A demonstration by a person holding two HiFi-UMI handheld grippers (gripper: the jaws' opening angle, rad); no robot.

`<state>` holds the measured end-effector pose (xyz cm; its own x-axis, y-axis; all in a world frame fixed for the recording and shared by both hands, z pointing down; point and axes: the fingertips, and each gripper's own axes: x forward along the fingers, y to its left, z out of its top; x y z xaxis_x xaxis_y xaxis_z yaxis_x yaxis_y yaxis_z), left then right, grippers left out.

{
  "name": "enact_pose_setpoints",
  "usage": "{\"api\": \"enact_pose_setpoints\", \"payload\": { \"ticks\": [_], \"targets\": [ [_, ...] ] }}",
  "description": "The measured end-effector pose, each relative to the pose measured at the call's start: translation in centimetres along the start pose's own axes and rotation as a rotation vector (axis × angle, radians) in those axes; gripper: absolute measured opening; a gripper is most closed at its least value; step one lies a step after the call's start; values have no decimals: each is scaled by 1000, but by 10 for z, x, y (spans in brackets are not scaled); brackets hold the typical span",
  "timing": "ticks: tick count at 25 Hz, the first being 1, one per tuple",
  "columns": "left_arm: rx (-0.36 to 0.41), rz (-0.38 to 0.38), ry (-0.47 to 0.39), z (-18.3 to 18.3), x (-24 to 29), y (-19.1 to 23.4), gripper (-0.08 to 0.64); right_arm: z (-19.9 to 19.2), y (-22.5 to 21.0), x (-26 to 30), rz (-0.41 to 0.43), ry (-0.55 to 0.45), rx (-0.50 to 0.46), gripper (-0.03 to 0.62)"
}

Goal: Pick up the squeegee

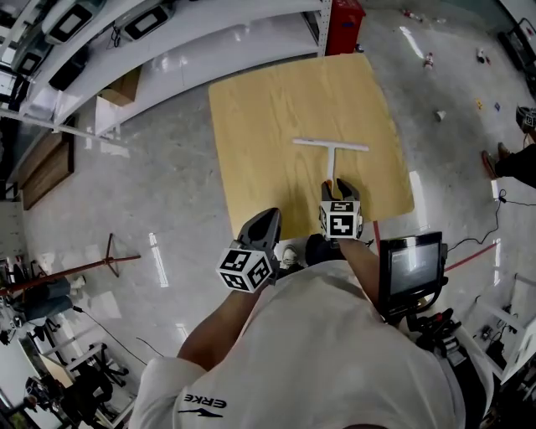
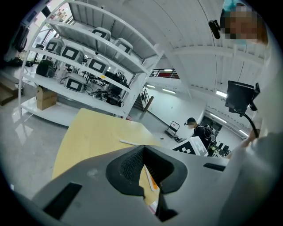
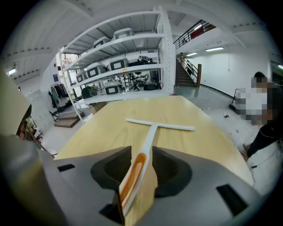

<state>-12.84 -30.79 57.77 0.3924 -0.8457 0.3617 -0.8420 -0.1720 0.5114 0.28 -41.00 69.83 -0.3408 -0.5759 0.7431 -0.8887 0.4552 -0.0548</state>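
Note:
A white T-shaped squeegee (image 1: pixel 332 159) with an orange-inlaid handle lies flat on the light wooden table (image 1: pixel 268 126), its blade toward the far side. My right gripper (image 1: pixel 337 186) sits at the near end of the handle. In the right gripper view the handle (image 3: pixel 137 170) runs between the open jaws, close to the left pad, and the blade (image 3: pixel 160 126) lies ahead. My left gripper (image 1: pixel 268 216) hovers at the table's near edge, left of the handle, open and holding nothing. Its own view shows the squeegee (image 2: pixel 130 142) beyond its jaws.
White shelving (image 1: pixel 167 50) with equipment runs along the far left, with a cardboard box (image 1: pixel 121 88) under it. A red object (image 1: pixel 344 25) stands beyond the table. A monitor on a stand (image 1: pixel 410 264) is at my right. A person (image 1: pixel 511 163) stands at the right edge.

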Motion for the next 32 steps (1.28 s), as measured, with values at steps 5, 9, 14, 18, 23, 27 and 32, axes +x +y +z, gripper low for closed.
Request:
{"api": "enact_pose_setpoints", "payload": {
  "ticks": [5, 9, 14, 18, 23, 27, 32],
  "targets": [
    [-9, 8, 8, -1, 7, 4, 3, 0, -6, 21, -15, 18, -11, 133],
    [-15, 22, 19, -3, 10, 10, 3, 4, -7, 37, -33, 30, -23, 135],
    [-17, 38, 20, -2, 13, 15, 3, 1, -10, 51, -56, 62, -27, 133],
    [-23, 50, 18, 0, 9, 22, 3, 0, -8, 57, -83, 91, -38, 133],
    [-33, 49, 23, 0, 8, 25, 3, 4, -13, 57, -110, 99, -20, 132],
    [-33, 40, 23, 0, 9, 25, 3, 3, -20, 56, -122, 107, -12, 95],
    [-28, 26, 20, -1, 5, 23, 3, -3, -19, 48, -102, 103, -9, 89]
  ]
}}
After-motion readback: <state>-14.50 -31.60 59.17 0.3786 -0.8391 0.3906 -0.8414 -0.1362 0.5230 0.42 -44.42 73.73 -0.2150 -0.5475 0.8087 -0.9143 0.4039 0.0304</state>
